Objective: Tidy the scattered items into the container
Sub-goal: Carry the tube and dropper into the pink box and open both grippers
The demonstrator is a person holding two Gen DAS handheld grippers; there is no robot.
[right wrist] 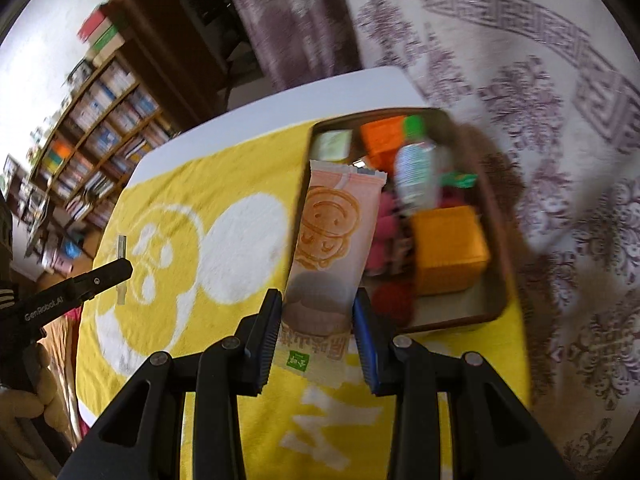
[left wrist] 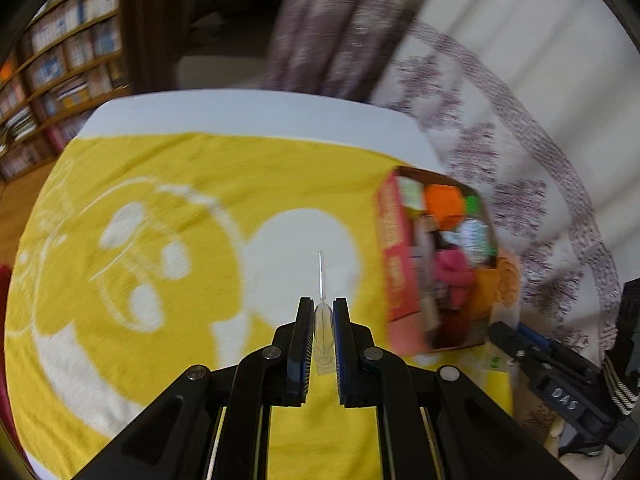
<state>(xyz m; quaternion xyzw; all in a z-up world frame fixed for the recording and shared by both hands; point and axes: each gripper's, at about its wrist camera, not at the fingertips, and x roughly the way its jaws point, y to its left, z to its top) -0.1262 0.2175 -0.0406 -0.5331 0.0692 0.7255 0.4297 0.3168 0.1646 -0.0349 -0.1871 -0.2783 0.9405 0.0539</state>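
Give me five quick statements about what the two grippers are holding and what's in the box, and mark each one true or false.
1. The left gripper is shut on a clear plastic dropper. True.
2. The right gripper is empty. False: it holds a pink snack packet between its fingers.
3. The cardboard box already holds an orange block and a bottle with a green cap. True.
4. The table is covered by a blue cloth. False: a yellow towel with a white cartoon print lies on it.
5. The box stands at the towel's left end in the right wrist view. False: it stands at the right end.
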